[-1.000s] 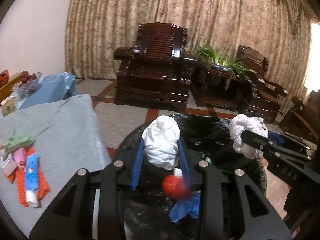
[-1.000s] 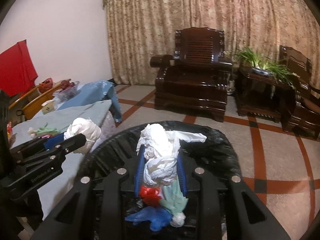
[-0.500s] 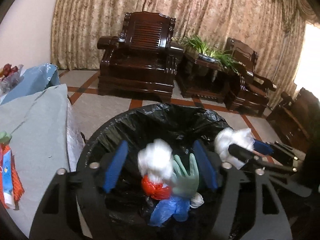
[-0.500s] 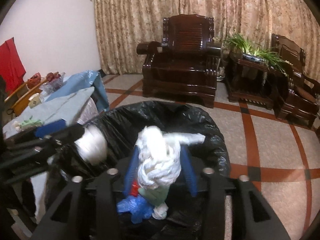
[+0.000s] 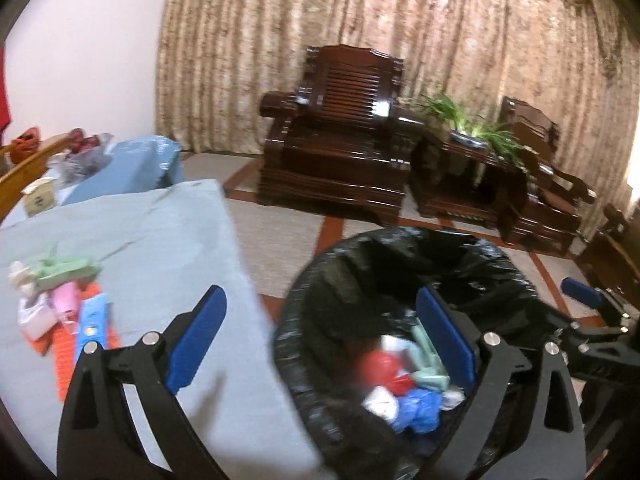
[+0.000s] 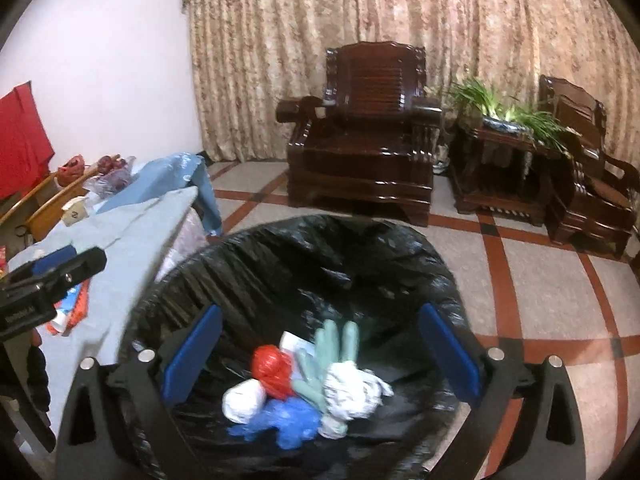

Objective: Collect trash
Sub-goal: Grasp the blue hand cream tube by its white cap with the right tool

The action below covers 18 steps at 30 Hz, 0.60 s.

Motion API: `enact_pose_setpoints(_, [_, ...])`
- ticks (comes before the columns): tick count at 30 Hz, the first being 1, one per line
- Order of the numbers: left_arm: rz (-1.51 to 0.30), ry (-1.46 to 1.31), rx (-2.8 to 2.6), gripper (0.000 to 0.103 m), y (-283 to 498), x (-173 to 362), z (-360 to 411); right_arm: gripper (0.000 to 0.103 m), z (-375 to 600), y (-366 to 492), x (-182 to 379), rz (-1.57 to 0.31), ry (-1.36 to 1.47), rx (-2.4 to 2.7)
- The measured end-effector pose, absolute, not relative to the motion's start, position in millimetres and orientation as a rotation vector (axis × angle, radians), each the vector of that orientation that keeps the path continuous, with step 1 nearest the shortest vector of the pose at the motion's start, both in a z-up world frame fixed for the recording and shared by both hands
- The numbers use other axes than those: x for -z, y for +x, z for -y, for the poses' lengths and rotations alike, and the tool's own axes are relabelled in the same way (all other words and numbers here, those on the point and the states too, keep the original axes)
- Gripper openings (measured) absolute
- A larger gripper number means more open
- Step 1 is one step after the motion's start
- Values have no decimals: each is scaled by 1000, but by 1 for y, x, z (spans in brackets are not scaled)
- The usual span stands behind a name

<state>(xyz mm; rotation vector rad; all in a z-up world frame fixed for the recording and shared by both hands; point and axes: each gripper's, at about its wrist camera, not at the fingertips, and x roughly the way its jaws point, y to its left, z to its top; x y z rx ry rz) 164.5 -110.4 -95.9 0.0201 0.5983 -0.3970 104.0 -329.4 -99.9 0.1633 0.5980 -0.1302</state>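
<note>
Both jaws just opened wide, empty: right hand-held gripper [image 6: 320, 352] over bin [image 6: 280, 240]; left hand-held gripper [image 5: 320, 336] nearer remaining litter [image 5: 68, 312], leftward on surface [image 5: 160, 240].

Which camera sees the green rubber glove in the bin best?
The right wrist view: the green rubber glove lies sharp and unblocked, fingers spread, in the black bin bag. The left wrist view shows it blurred and partly hidden behind that gripper's finger.
</note>
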Motion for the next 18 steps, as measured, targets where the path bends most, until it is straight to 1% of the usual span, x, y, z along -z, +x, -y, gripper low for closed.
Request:
enact_pose_setpoints(9, [-563, 3, 237, 93, 153, 80, 32, 97, 269, 126, 83, -567, 125, -3])
enact_pose_setpoints(18, [-553, -16, 75, 93, 145, 75, -49, 97, 194, 149, 80, -558, 87, -138])
